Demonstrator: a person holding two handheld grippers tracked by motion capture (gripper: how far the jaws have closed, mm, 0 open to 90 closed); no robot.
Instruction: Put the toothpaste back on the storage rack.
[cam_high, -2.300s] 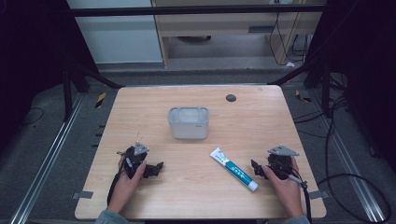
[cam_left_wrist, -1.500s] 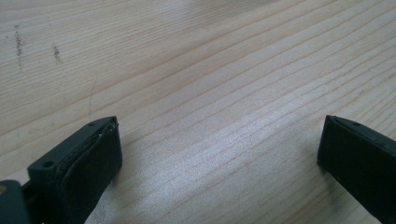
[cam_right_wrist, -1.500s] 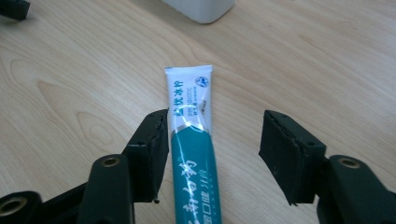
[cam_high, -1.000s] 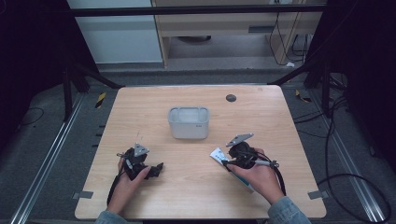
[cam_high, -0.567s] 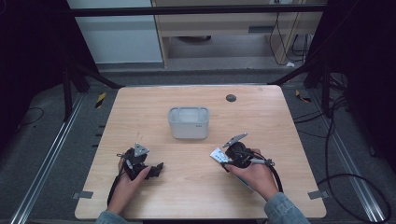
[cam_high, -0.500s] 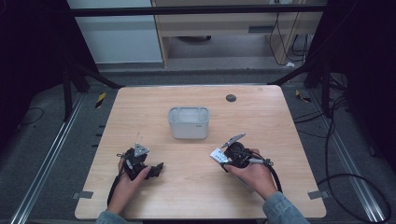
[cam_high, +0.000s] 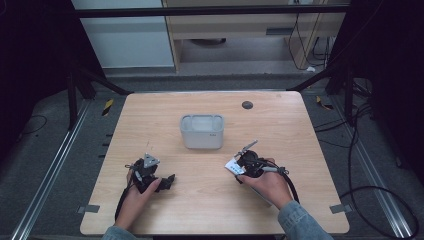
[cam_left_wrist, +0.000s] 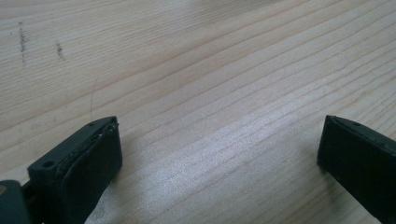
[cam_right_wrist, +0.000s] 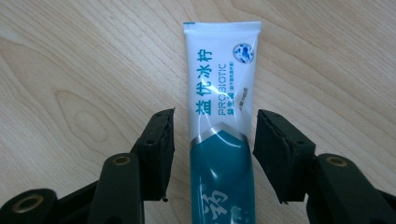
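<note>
Between the jaws of the right gripper (cam_right_wrist: 212, 140), a toothpaste tube (cam_right_wrist: 220, 116) is straddled without being pressed; a gap is seen on each side. Its crimped end, white above teal, is pointed toward twelve o'clock, and "PROBIOTIC" beside Chinese characters is printed along it. It is laid flat on the wooden table (cam_high: 310, 130), at five o'clock from the grey container (cam_high: 201, 131). The left gripper (cam_left_wrist: 217, 149) is held wide over bare wood.
</note>
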